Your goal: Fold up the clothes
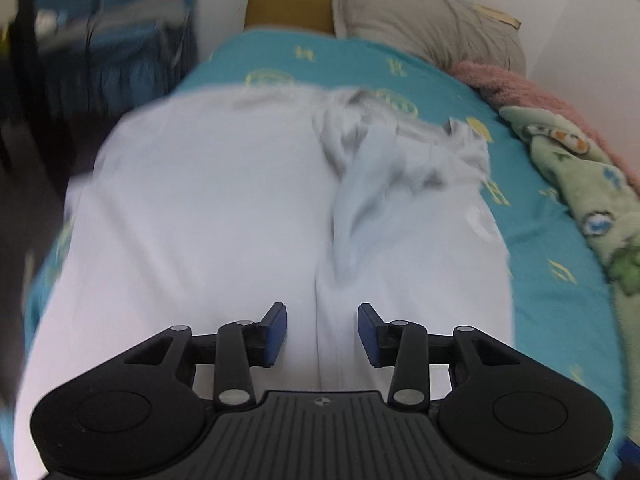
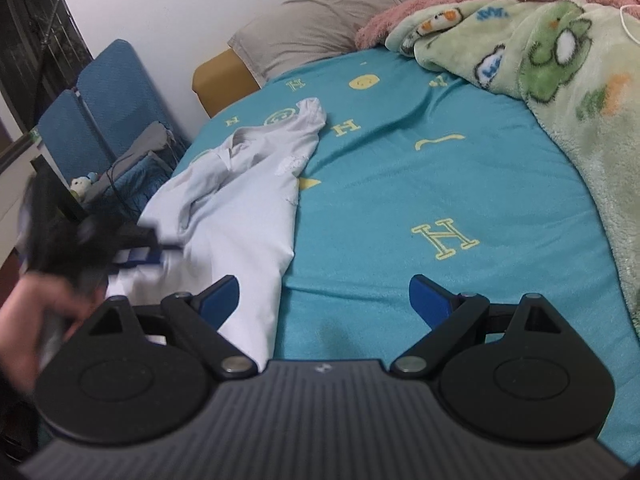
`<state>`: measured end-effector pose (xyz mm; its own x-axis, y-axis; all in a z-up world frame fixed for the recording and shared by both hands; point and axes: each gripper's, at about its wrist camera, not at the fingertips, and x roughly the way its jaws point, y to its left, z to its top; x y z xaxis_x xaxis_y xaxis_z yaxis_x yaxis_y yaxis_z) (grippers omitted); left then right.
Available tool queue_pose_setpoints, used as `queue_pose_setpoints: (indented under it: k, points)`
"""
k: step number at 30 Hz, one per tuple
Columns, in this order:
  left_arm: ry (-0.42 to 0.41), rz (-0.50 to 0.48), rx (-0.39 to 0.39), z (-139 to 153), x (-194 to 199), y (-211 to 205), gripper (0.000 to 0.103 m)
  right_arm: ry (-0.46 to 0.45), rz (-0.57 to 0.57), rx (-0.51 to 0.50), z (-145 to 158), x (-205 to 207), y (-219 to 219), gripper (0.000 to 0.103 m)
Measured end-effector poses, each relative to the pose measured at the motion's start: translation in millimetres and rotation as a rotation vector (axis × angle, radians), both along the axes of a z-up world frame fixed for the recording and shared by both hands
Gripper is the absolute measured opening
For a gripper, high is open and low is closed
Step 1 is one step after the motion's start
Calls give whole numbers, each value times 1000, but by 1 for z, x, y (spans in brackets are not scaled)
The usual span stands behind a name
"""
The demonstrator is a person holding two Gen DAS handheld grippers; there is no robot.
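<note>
**White garment lying under both grippers on the teal bed**

A white garment (image 1: pixel 208 208) is lying spread across the teal bedsheet (image 1: pixel 532 248), its bunched collar end pointing toward 12 o'clock in the left wrist view. The left gripper (image 1: pixel 322 334) is hanging directly over the cloth, which is filling the view from 9 o'clock round to 2 o'clock; a long fold line is running up between its blue pads (image 1: pixel 276 334). Its jaws are standing partly apart with nothing pinched between them, and whether the tips are touching the fabric cannot be told.

In the right wrist view the right gripper (image 2: pixel 324 300) is spreading wide and gripping nothing. The garment's edge is passing under its left finger at about 9 o'clock, while bare sheet is lying under the right finger. The left gripper, blurred, is showing at 9 o'clock over the cloth, with a hand (image 2: pixel 28 320) behind it.

A grey pillow (image 2: pixel 320 28) is sitting at 12 o'clock, and a green blanket (image 2: pixel 560 80) is heaping at 2 o'clock.
</note>
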<state>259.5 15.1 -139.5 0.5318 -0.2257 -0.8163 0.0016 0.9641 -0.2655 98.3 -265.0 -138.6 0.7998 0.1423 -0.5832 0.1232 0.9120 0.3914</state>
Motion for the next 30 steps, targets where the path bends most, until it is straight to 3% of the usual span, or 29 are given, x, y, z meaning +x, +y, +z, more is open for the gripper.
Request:
queue_pose_setpoints:
  k: [3,7,10,18,19,21,23,25,30]
  points:
    - [102,-12,-90,4,-65,14,49,-22,0,-2,8,-7,1,93]
    - [208,-52,-123,-5,-146,18,55,-45,4,8,19,-18,2,93]
    - [224,-63,-140,-7,-189,20,56,-67,17,27,31,-31,3,93]
    - [264,-185,-132,1,-227,8,51,-78,41,57,47,-71,7,93]
    - [263,-196,-120,0,-230,6,48,-81,37,55,48,-73,7,93]
    - [266,-204,-100,-2,-234,5,19,-92,31,45,51,-76,7,93]
    - [270,-198,-102,-2,-235,8,5,-107,29,21,54,-78,9,93]
    - [254,-193,-87,5,-237,11,3,-114,31,-1,55,-78,11,93]
    - [203,-157,107,16,-252,11,4,-116,49,1,55,-78,13,93]
